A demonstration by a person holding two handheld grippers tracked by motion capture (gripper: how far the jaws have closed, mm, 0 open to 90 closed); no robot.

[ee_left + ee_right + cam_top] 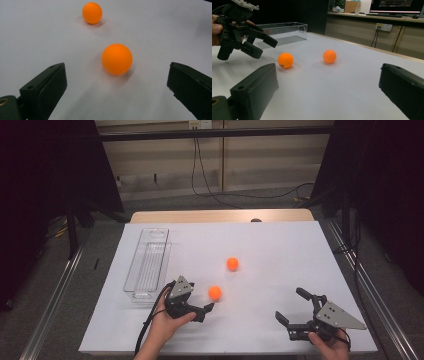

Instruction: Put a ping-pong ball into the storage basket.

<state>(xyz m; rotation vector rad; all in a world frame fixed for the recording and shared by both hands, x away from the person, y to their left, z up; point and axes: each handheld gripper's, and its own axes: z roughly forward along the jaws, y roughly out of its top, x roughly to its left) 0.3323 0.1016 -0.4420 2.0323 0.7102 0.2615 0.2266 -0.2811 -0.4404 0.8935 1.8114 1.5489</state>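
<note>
The right hand-held gripper (295, 309) sits at the near right of the white table (280, 245), jaws spread wide and holding nothing. The left hand-held gripper (210, 309), jaws also apart, points at the nearer orange ball (215, 292) lying just ahead. Farther off rest the second orange ball (232, 264) and, to the left, a clear plastic tray (134, 270).

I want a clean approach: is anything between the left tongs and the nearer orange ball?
No. The left gripper view shows bare white table between the open left tongs and the nearer ball.

2 orange balls (215, 293) (232, 264), clear ribbed bin (145, 265), white table (280, 250), black claws (209, 309) (292, 306)
</note>
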